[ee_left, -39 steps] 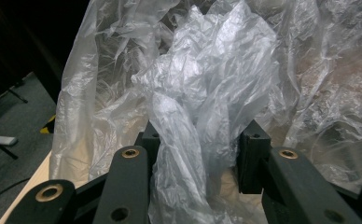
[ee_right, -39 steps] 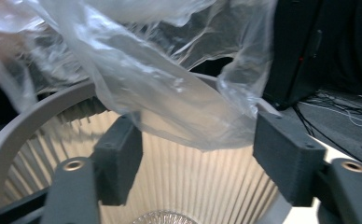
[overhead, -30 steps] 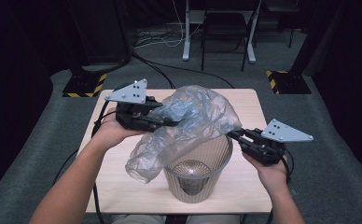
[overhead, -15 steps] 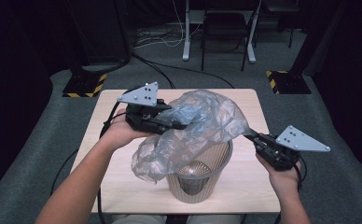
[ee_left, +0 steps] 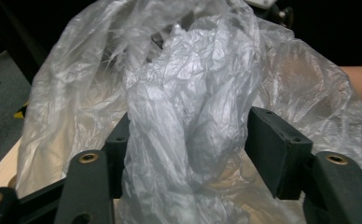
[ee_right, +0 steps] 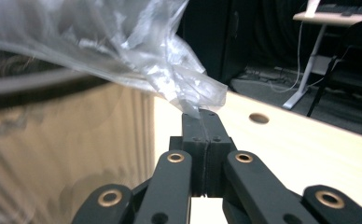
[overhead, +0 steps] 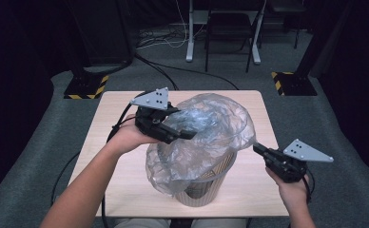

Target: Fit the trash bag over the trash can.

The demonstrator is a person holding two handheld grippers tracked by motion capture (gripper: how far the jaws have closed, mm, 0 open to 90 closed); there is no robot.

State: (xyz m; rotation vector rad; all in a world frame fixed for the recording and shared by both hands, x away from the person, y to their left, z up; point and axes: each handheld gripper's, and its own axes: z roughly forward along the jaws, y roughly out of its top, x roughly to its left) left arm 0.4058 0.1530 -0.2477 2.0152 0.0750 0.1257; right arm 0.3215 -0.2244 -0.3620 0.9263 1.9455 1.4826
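A clear plastic bag [overhead: 206, 128] billows over a beige ribbed basket [overhead: 206, 190] standing at the front middle of the wooden table [overhead: 116, 118]. My left gripper [overhead: 189, 135] holds the bag's left side above the basket. In the left gripper view its jaws stand wide, pressing a thick bunch of the bag [ee_left: 193, 93] between them [ee_left: 188, 144]. My right gripper [overhead: 257, 148] is to the right of the basket, shut on a corner of the bag's edge. The right gripper view shows that pinched corner [ee_right: 201, 121], the bag [ee_right: 137, 42] and the basket's wall [ee_right: 67, 154] close on the left.
A hole [ee_right: 258, 118] marks the tabletop [ee_right: 286, 140] beyond the right gripper. Behind the table, on the grey floor, are a desk frame [overhead: 192, 38], loose cables [overhead: 163, 71] and two stands with yellow-black striped bases [overhead: 85, 85]. Bare wood lies left of the basket.
The right gripper has drawn the bag's edge out to the right and towards the table's front. The left gripper has carried its bunch rightwards over the basket, and the bag has spread wider.
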